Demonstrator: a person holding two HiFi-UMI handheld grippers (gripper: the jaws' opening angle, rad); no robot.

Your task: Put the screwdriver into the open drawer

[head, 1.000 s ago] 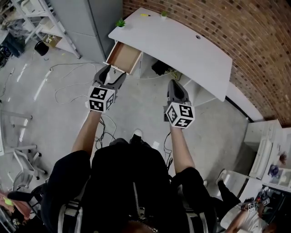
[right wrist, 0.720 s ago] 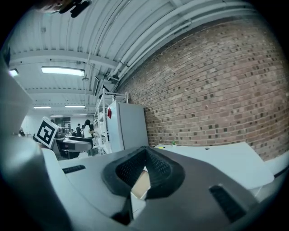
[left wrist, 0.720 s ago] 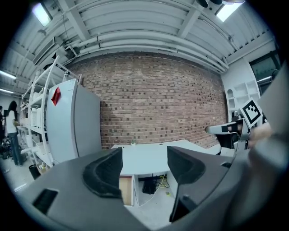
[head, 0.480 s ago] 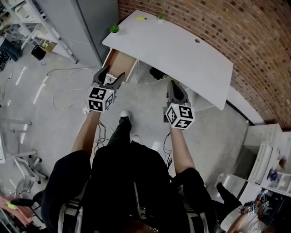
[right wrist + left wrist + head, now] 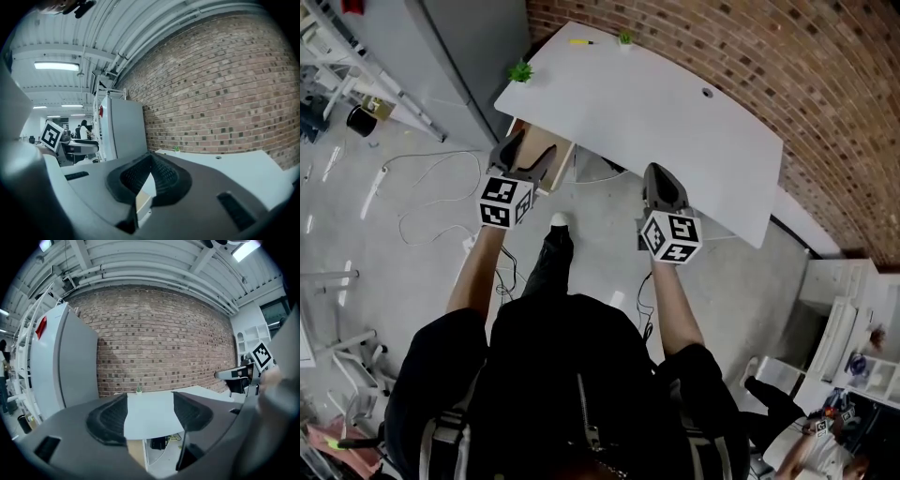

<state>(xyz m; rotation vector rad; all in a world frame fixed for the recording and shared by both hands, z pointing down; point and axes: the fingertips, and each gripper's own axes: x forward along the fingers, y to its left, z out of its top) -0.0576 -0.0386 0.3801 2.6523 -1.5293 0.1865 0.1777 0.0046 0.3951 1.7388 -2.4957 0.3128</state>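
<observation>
A small yellow-handled screwdriver (image 5: 580, 41) lies at the far edge of the white desk (image 5: 675, 122), close to the brick wall. The wooden drawer (image 5: 542, 147) stands pulled out under the desk's left end, partly hidden by my left gripper (image 5: 525, 155). That gripper hangs in the air in front of the drawer, open and empty (image 5: 150, 404). My right gripper (image 5: 662, 180) hovers before the desk's middle, its jaws shut on nothing (image 5: 151, 157). A corner of the drawer (image 5: 143, 201) shows below the right jaws.
Two tiny green plants (image 5: 520, 71) (image 5: 625, 38) stand on the desk. A grey cabinet (image 5: 459, 56) rises left of the desk, against the brick wall (image 5: 750, 56). Cables (image 5: 422, 187) lie on the concrete floor. My foot (image 5: 560, 222) steps forward.
I have walked closer to the desk, so desk and drawer sit nearer to both grippers. The drawer now lies partly behind the left gripper. Neither gripper's jaws have changed.
</observation>
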